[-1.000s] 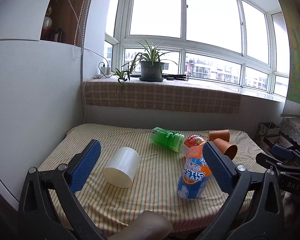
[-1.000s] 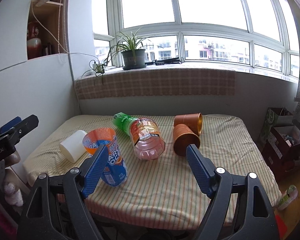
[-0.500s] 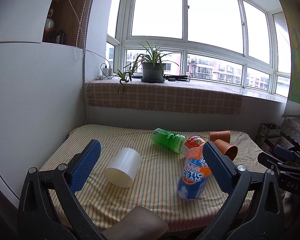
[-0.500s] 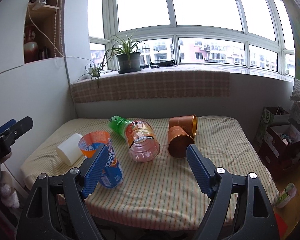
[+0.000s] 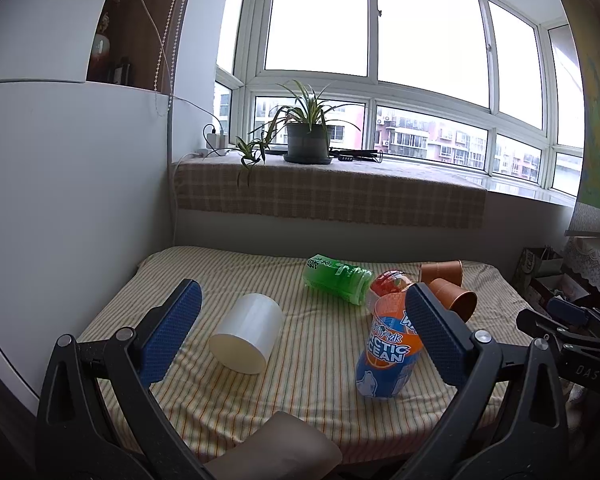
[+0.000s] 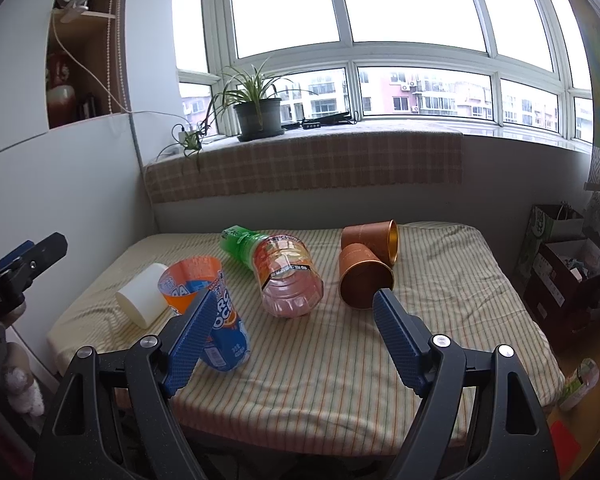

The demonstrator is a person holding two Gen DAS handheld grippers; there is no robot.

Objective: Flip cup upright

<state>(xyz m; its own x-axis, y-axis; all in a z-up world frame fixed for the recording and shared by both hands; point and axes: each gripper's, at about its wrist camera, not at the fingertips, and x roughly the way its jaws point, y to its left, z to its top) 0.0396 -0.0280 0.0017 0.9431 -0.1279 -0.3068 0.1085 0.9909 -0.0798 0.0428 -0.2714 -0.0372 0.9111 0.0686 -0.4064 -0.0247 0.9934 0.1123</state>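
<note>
Several cups lie on a striped table. A white cup lies on its side at the left; it also shows in the right wrist view. An orange-and-blue cut-bottle cup stands tilted, also in the right wrist view. A green cup and a pink cup lie on their sides. Two copper cups lie at the right. My left gripper is open and empty before the white cup. My right gripper is open and empty, short of the pink cup.
A checked-cloth windowsill with a potted plant runs behind the table. A white wall panel stands at the left. Boxes and bags sit on the floor at the right. A tan rounded object lies below the table's front edge.
Both grippers have drawn back and risen slightly, so the table looks a little farther away. The cups have not moved. Both stay open.
</note>
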